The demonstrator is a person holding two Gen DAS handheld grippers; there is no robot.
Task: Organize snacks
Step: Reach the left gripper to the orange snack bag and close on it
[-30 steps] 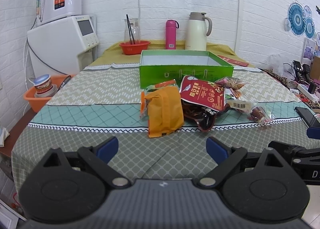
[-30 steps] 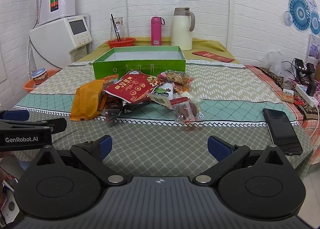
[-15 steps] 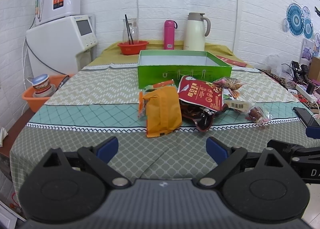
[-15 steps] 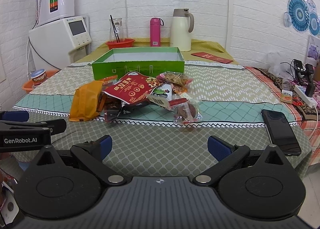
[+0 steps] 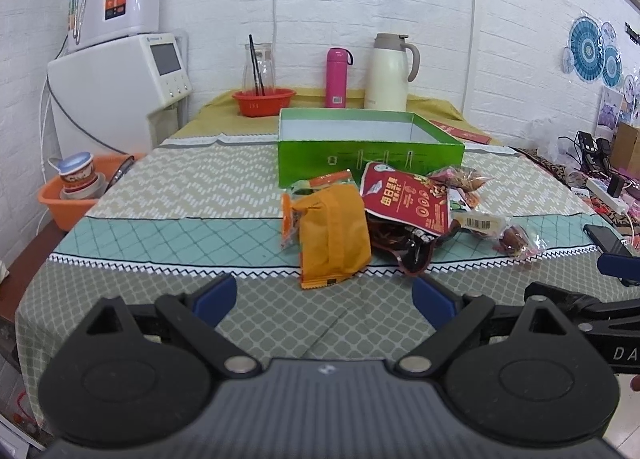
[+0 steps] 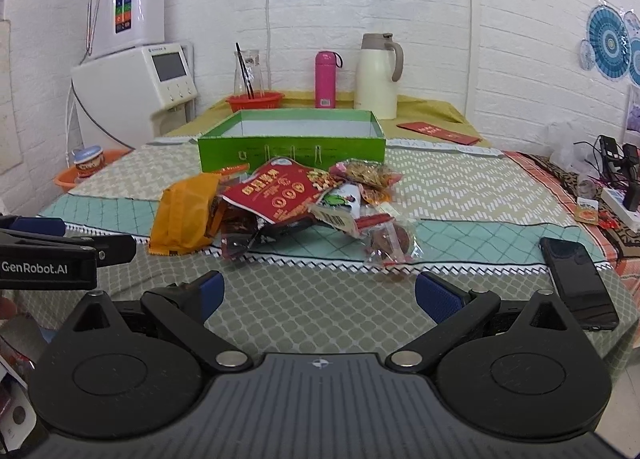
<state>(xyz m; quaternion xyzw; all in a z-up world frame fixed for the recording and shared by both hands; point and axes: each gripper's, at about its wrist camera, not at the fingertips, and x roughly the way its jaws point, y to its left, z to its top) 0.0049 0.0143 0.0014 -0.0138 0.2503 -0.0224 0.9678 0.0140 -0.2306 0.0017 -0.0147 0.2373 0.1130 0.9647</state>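
Here, one green box (image 5: 370, 163), two spread hand-held grippers (image 5: 324, 297) (image 6: 318, 293).

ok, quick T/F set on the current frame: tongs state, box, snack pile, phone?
1. Both the left tongs and the right tongs are open and hold nothing. True.
2. The green box already holds the orange packet. False: the orange packet lies on the tablecloth in front of the box.
3. The red packet rests on top of other snacks in the pile. True.
4. The phone lies inside the pile. False: it lies apart, near the table's right edge.
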